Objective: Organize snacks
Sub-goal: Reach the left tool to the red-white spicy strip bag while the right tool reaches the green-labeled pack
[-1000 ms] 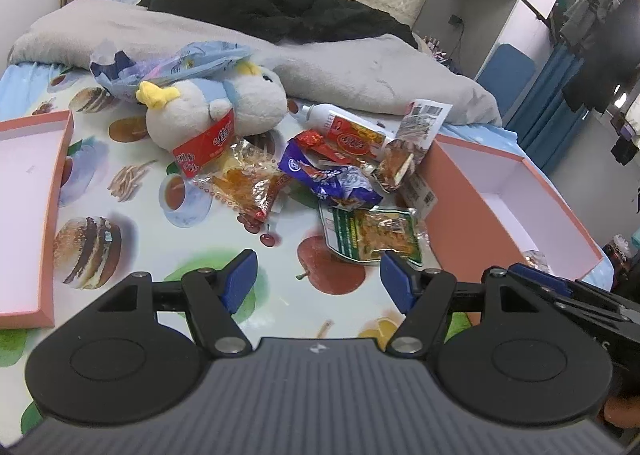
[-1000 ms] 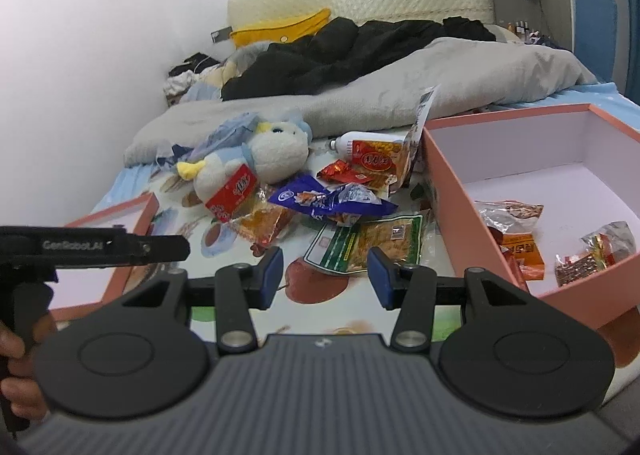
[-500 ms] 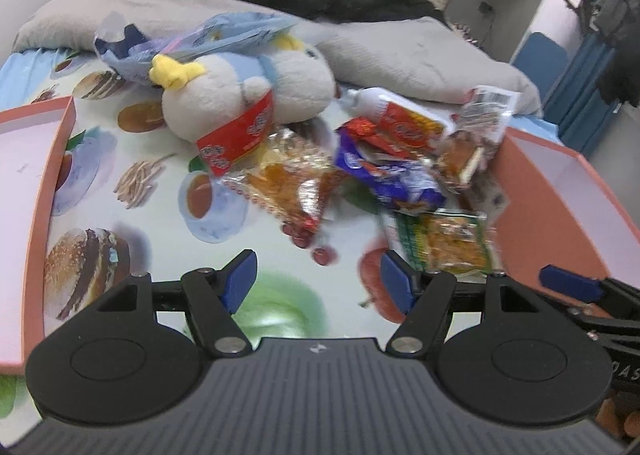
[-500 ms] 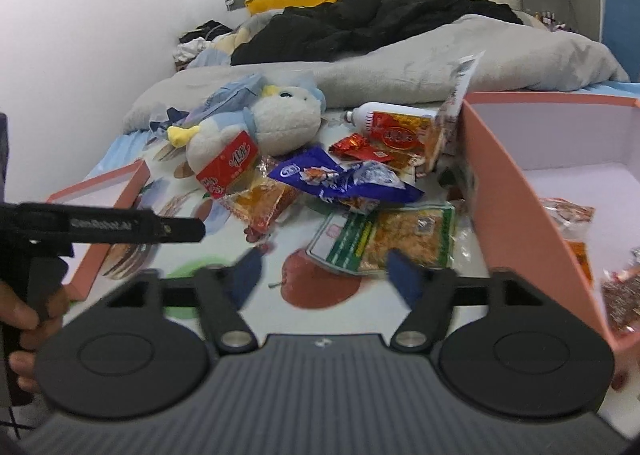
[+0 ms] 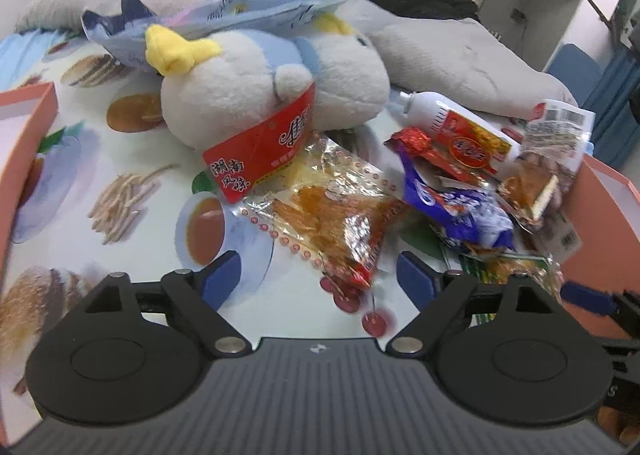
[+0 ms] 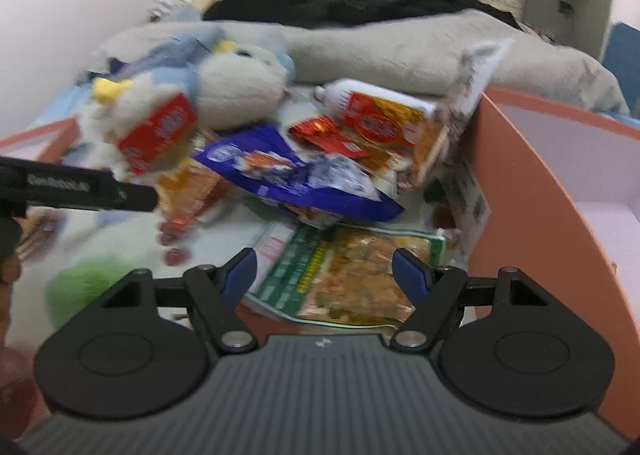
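A pile of snack packets lies on the printed bedsheet. My left gripper [image 5: 320, 275] is open just short of a clear packet of orange snacks [image 5: 332, 215]; a red packet [image 5: 260, 147] leans on the plush toy behind it. My right gripper [image 6: 326, 269] is open over a green packet [image 6: 348, 267], with a blue-purple packet [image 6: 296, 175] beyond it; that packet also shows in the left wrist view [image 5: 456, 207]. A white bottle with a red label [image 5: 456, 131] lies at the back. The salmon box [image 6: 540, 215] stands at the right.
A white and blue plush toy [image 5: 260, 83] lies behind the snacks with a pale blue bag [image 5: 224, 19] on it. A salmon box lid [image 5: 20, 127] lies at the left. A grey duvet [image 5: 460, 55] and dark clothes lie at the back.
Both grippers have moved forward and down toward the snack pile. The right gripper's jaws have opened wider. The right view is blurred from motion.
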